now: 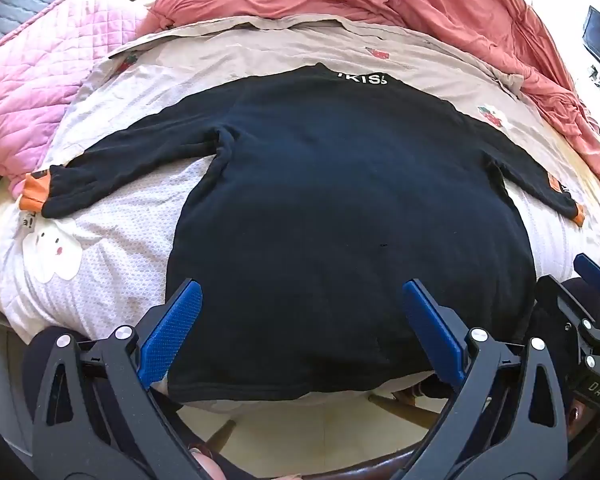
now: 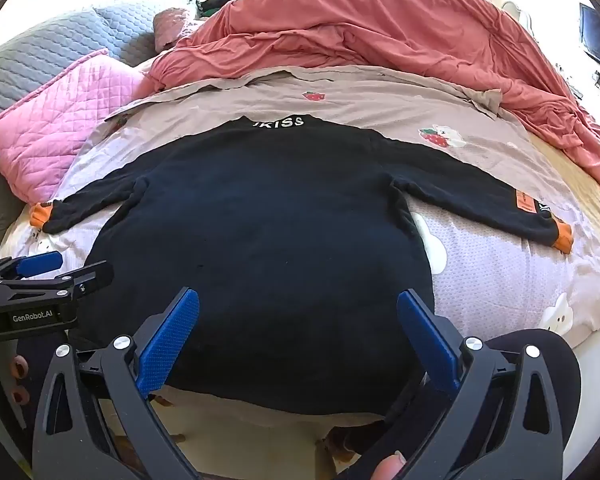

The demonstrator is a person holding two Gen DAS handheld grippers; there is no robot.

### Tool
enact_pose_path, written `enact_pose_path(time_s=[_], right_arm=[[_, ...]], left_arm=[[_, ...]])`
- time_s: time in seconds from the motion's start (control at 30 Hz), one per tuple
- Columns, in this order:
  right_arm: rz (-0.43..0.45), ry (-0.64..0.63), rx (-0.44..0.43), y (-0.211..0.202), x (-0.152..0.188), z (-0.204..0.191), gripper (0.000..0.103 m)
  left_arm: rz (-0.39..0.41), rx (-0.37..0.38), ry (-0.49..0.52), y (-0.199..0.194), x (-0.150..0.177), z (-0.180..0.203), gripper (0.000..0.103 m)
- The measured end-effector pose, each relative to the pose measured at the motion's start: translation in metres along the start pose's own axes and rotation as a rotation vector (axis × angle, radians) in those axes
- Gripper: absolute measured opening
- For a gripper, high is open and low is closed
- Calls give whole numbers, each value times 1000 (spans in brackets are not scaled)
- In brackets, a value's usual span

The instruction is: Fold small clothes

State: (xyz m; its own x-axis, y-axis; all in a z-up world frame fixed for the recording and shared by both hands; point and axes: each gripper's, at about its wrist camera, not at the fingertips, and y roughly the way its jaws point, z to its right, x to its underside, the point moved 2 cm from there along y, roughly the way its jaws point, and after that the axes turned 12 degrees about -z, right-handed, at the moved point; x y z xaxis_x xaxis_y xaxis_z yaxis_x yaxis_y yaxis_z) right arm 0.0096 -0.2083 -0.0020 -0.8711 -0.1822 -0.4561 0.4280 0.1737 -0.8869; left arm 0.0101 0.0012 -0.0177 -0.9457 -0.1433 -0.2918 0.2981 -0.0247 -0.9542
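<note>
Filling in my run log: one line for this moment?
stage: pre-fold | shirt: flat on bed, sleeves out | left tool: open, over hem | right tool: open, over hem | held: nothing

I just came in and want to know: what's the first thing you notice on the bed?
A black sweater with orange cuffs lies spread flat in the middle of the bed, sleeves stretched out to both sides. Behind it sits a heaped red blanket, with a pink quilt at the left.

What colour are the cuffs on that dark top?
Orange cuffs on the dark top; clearest in the right wrist view.
</note>
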Motion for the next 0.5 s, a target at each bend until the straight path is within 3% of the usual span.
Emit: enact_pose_path(time_s=[0.5], right_arm=[[4,-18,7,-2,0,-5,99]], left_arm=[[4,-8,-4,3,2,-3,94]])
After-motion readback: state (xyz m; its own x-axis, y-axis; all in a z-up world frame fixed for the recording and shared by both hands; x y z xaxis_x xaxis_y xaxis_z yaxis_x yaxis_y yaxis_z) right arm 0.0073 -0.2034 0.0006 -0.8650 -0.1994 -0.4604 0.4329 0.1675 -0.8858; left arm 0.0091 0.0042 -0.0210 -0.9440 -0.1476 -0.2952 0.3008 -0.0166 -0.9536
